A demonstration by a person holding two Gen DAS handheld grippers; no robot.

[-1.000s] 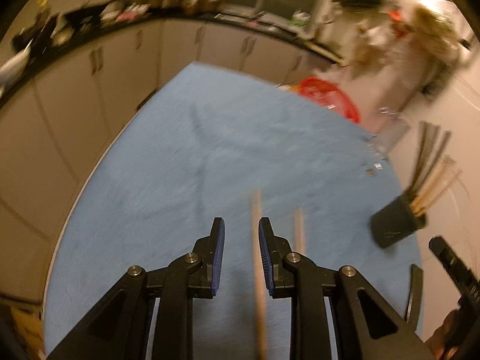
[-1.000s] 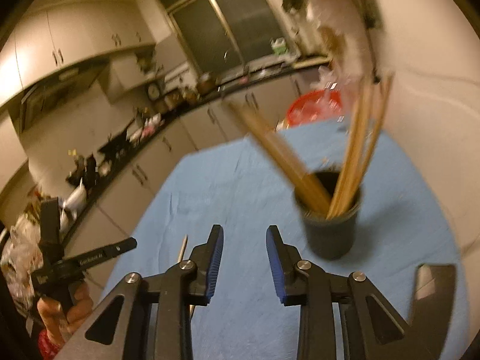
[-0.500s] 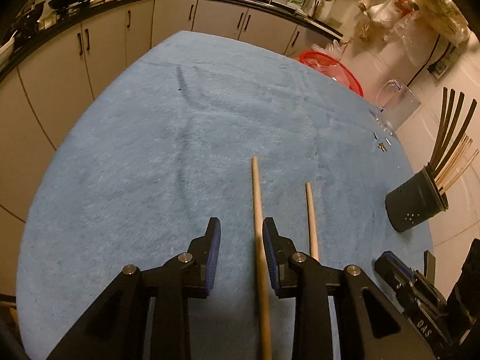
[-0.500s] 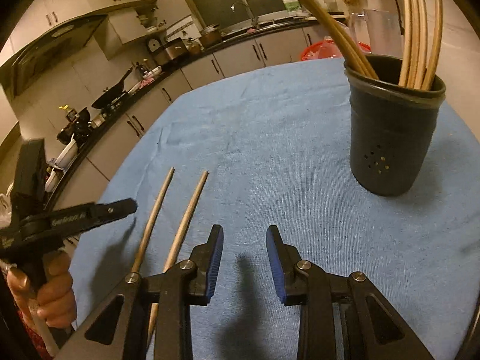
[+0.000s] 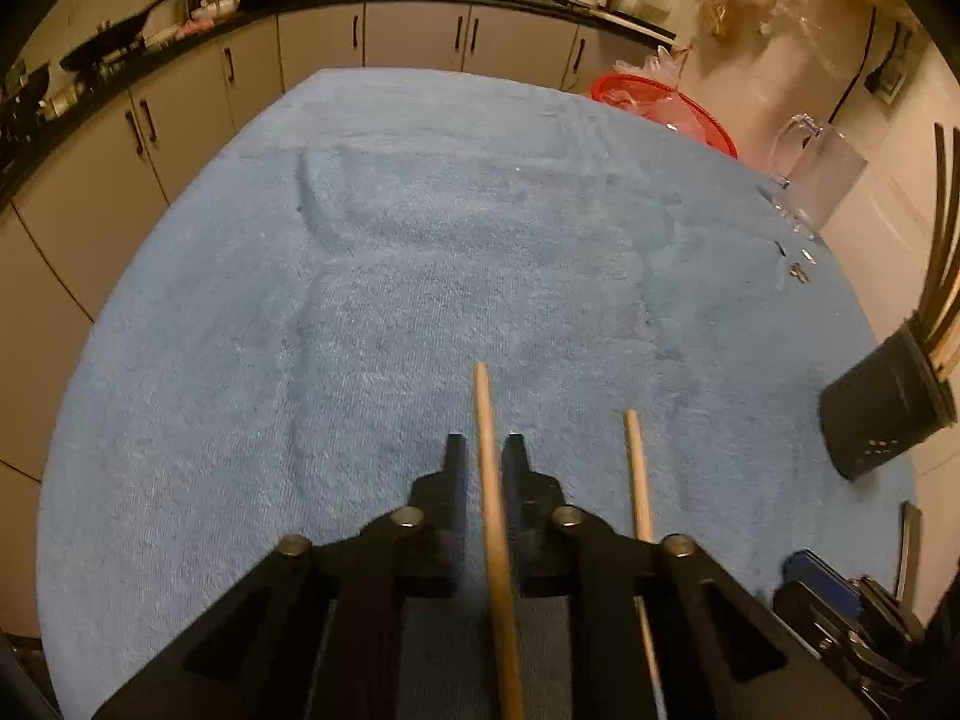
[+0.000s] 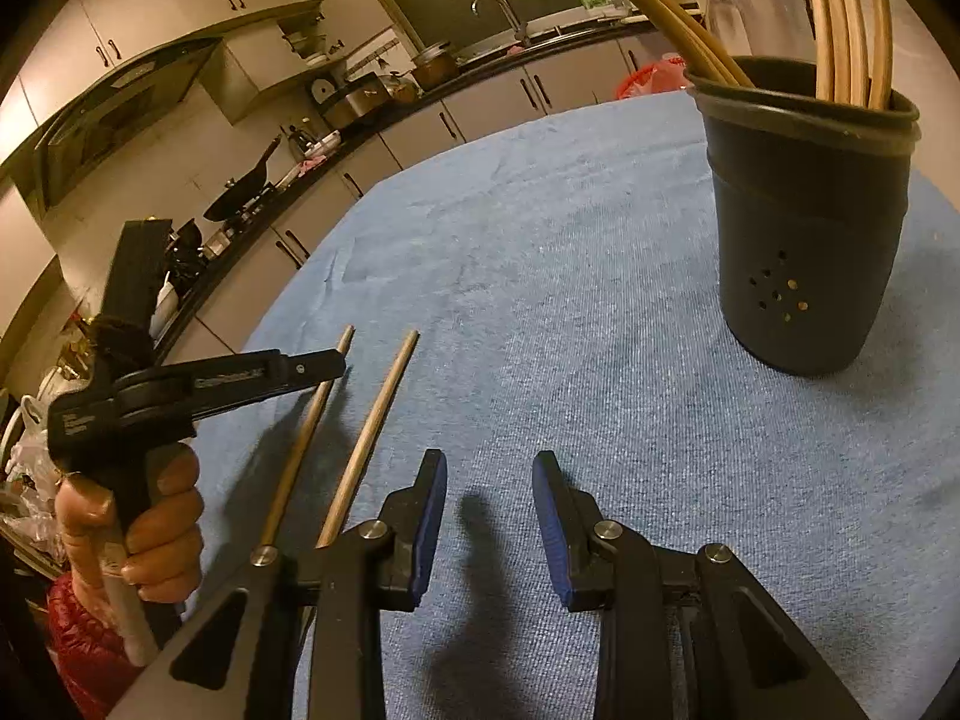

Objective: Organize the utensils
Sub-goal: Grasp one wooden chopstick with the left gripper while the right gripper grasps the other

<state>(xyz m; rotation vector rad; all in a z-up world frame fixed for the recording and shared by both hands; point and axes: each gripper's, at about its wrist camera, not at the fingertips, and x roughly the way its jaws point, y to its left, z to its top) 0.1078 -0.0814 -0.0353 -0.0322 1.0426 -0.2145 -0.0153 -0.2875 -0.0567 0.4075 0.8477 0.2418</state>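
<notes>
Two wooden chopsticks lie side by side on the blue cloth. My left gripper point(image 5: 485, 456) is shut on the left chopstick point(image 5: 485, 408), whose tip sticks out past the pads. The other chopstick point(image 5: 635, 468) lies free just to its right. From the right wrist view, the left gripper point(image 6: 333, 363) comes in over the held chopstick point(image 6: 303, 438), beside the free one point(image 6: 375, 420). My right gripper point(image 6: 489, 468) stands open over bare cloth with nothing between its pads. A black holder point(image 6: 804, 252) with several chopsticks stands to its upper right, and is seen again as the holder point(image 5: 882, 414).
A blue cloth point(image 5: 420, 270) covers the round table. A red basket point(image 5: 666, 114) and a clear jug point(image 5: 822, 174) sit at its far right edge, with small metal bits point(image 5: 798, 267) nearby. Kitchen cabinets and a cluttered counter point(image 6: 258, 204) lie beyond. A hand point(image 6: 150, 516) holds the left gripper.
My left gripper has dropped lower over the cloth and its jaws have closed on the left chopstick. The right gripper sank toward the table early on, then stayed put, still open.
</notes>
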